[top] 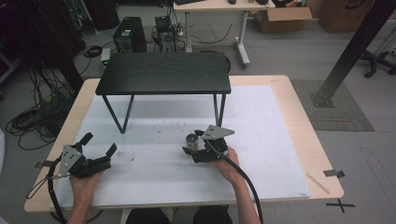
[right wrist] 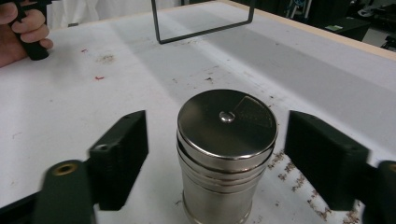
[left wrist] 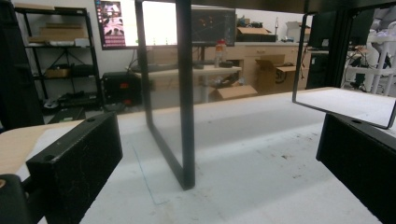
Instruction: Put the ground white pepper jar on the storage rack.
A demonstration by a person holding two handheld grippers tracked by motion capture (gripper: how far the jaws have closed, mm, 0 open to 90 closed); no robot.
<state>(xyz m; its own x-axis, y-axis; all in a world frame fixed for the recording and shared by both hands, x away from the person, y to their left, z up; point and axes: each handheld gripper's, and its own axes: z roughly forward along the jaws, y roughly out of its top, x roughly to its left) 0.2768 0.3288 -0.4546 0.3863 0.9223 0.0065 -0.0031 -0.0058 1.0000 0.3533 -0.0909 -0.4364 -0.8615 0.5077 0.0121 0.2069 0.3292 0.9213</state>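
Straddling steel shaker (right wrist: 226, 154), fingers (right wrist: 119, 158) apart

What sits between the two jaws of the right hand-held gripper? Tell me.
A metal shaker stands upright between the right hand-held gripper's jaws, gaps on both sides, seen in the right gripper view.

Shiny metal shaker (right wrist: 226, 154), matt white tabletop (right wrist: 140, 70)

Shaker (top: 191, 140) on table (top: 280, 140), before small shelf (top: 163, 73)
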